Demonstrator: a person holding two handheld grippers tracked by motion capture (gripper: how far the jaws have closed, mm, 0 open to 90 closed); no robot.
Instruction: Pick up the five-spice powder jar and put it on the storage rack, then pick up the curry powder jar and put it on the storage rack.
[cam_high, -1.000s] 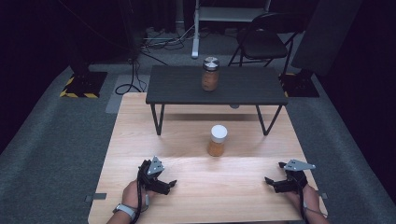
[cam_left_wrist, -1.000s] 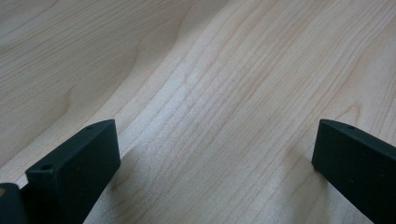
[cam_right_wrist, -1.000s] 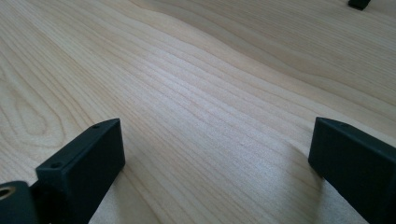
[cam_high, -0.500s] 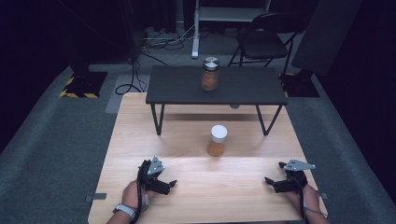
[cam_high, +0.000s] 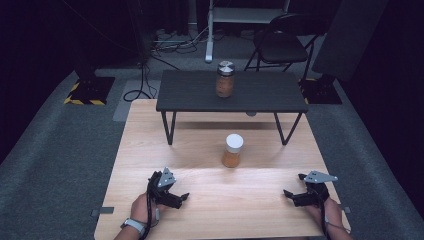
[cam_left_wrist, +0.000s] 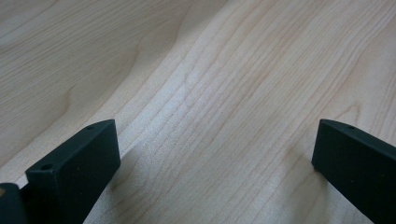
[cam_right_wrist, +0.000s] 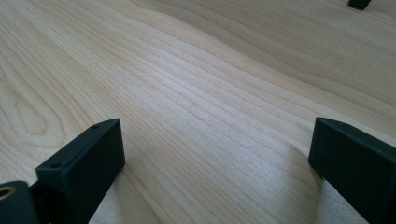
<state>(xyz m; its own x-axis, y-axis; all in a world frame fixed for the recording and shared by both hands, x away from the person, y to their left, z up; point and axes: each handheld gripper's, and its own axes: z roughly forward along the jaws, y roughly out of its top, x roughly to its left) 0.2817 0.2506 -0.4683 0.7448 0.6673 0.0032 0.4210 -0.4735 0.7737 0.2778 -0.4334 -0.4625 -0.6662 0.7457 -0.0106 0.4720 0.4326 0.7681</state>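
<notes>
Nothing has shifted over the last second: left gripper (cam_high: 181, 197) at seven o'clock and right gripper (cam_high: 290, 194) at five both rest on the tabletop (cam_high: 250, 210), jaws spread wide, empty. The jar (cam_high: 233, 150) stands untouched at centre, so reaching hasn't begun.

A folding chair (cam_high: 280, 42) stands behind the dark bench (cam_high: 250, 92).

Dark studio: floor cables (cam_high: 172, 42), folding chair (cam_high: 282, 45).
</notes>
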